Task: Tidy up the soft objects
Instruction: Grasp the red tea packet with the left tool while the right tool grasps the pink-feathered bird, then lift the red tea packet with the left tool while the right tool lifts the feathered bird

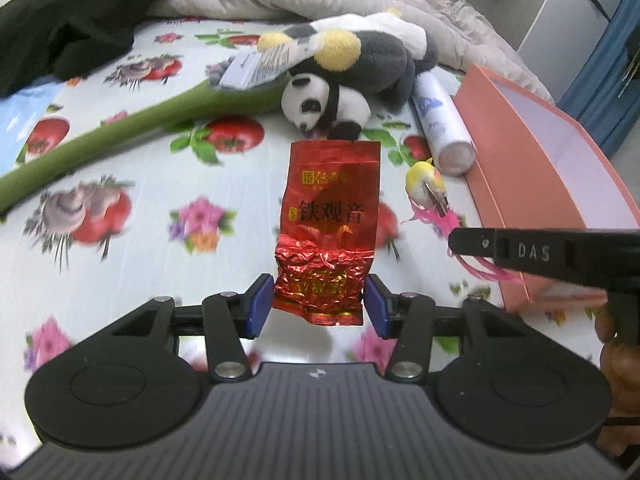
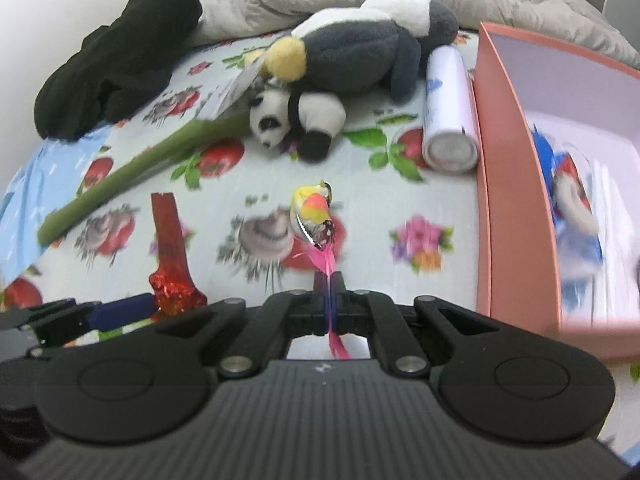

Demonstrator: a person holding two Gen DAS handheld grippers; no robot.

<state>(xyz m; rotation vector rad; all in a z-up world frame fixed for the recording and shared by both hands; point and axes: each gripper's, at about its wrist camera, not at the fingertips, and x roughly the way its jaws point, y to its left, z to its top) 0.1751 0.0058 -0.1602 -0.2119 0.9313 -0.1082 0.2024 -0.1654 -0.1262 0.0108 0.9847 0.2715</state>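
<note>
Lengthwise, red tea packet [image 1: 326, 232] points away from left gripper [image 1: 318, 304].

The red foil packet [image 1: 326, 236] clamped in my left gripper [image 1: 318, 304] carries large black characters reading 铁观音, with a smaller gold line above that is too blurred for me to read. My right gripper's finger [image 1: 532, 252] bears the letters DAS. Blue lettering on the white can [image 1: 440, 124] stays illegible.

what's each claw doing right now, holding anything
Left claw: closed on the red foil tea packet.
Right claw: shut on the pink tail feathers of the toy bird.
</note>
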